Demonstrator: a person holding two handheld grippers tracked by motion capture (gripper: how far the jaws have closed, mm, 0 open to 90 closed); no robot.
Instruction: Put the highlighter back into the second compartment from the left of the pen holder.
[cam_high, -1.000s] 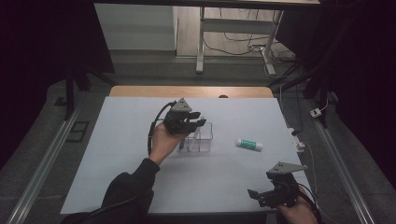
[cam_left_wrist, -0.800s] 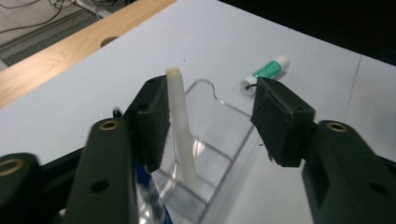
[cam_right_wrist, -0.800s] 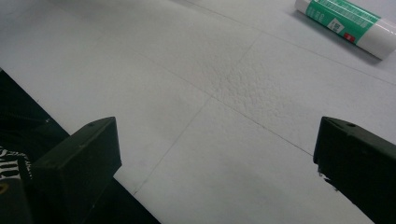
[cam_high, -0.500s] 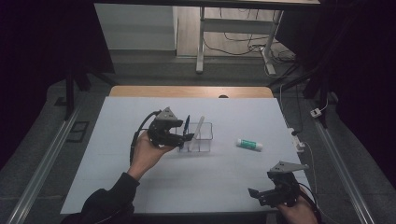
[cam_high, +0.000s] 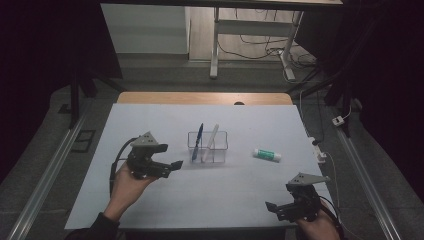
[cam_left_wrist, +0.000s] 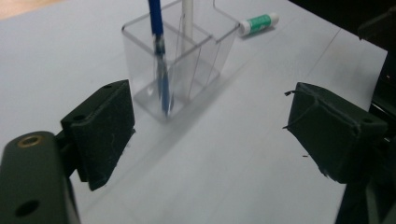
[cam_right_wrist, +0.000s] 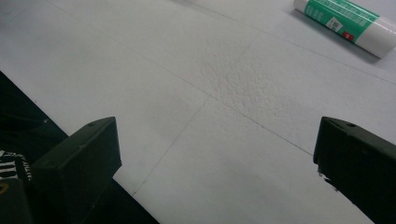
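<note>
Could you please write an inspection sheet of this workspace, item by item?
Surface: white table, bare around the things.
Job's things: clear two-compartment holder; blue pen leaning in its left compartment, white pen in its right.
Clutter: green-and-white tube lying right of the holder.
Grippers: left gripper open, empty, jaws have just been opening; right gripper open, empty.
Cables: black cable at left gripper; floor wires behind.
Surroundings: dark room, metal stand behind.

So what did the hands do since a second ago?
The left gripper backed away from the clear holder toward the table's left, its fingers just opening and empty. The blue pen it left stands in the holder beside the white pen. The right gripper and the glue stick stayed put.
</note>
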